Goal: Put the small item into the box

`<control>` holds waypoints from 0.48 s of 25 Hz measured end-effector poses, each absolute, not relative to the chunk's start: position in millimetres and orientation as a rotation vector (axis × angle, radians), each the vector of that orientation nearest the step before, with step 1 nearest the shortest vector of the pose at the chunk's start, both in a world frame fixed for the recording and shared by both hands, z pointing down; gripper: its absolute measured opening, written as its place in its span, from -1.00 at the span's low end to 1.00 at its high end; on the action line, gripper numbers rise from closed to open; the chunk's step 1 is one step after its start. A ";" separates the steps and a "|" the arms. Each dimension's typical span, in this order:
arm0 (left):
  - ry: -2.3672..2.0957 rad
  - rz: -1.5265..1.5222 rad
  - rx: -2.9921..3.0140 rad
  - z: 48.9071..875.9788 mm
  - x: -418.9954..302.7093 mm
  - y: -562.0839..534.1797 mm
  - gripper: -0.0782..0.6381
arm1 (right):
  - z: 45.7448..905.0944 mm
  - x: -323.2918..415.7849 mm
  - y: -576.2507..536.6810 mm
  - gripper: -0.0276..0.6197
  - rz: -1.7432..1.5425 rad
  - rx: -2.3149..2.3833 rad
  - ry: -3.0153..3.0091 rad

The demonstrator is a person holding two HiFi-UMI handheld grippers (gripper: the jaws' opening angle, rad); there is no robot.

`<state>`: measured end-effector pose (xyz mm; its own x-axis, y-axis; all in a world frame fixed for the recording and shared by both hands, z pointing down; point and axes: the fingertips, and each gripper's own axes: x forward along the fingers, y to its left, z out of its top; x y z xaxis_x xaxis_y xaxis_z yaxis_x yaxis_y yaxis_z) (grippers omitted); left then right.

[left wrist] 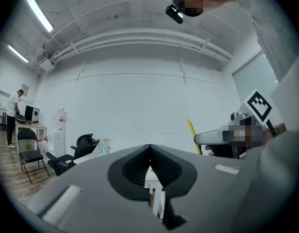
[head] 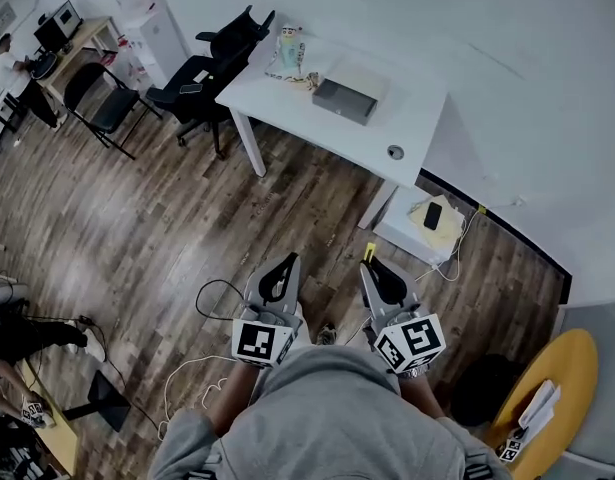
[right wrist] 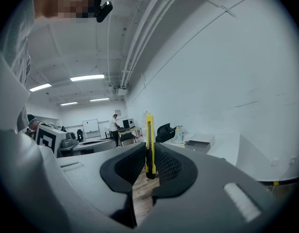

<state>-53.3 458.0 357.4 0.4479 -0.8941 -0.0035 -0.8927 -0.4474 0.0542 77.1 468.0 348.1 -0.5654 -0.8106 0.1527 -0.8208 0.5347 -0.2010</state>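
Quick rundown: the person is standing on the wood floor (head: 187, 218), well back from the white table (head: 412, 118), and is holding both grippers up close to the chest. The right gripper (head: 370, 267) is clamping a yellow utility knife (right wrist: 149, 140) between its jaws, with the knife sticking upright out past the tips. The left gripper (left wrist: 149, 152) is carrying nothing, and its jaws are pressing together at the tips.

The grey box (head: 344, 98) is sitting roughly mid-table, a bit toward the back edge, with its open top showing in the right gripper view. So the knife and the box are well apart. A pale bottle (head: 290, 48) is standing by the table's far left corner with a tangle of cord next to it, and a round cable hole (head: 395, 152) is showing near the front right corner.

As for stuff in the way, a low white cabinet (head: 397, 230) is sitting just beside the table's near corner, right between the grippers and the tabletop. A black phone (head: 433, 215) is lying on something yellowish on top of it, and a white cord is trailing off its side. Black office chairs (head: 209, 68) are crowding the table's left edge. A dark cable (head: 209, 293) is looping over the floor by the left gripper. A round yellow table (head: 572, 363) is poking in at the lower right. Another person (head: 2, 58) is leaning over a desk in the far left corner of the room.
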 end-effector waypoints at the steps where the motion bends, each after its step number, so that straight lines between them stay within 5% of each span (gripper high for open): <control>1: -1.624 -0.053 2.634 357.1 -53.7 450.4 -0.77 | 346.5 76.3 461.9 -0.69 0.388 1.446 -2.716; 12: -1.548 -0.062 2.681 346.3 -52.2 364.9 -0.77 | 342.0 67.3 386.4 -0.69 0.441 1.507 -2.695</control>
<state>-52.2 364.9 346.3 0.4997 -0.8661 -0.0124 -0.8643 -0.4995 0.0590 67.3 386.4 342.0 -0.5327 -0.8318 0.1559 -0.8382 0.4930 -0.2333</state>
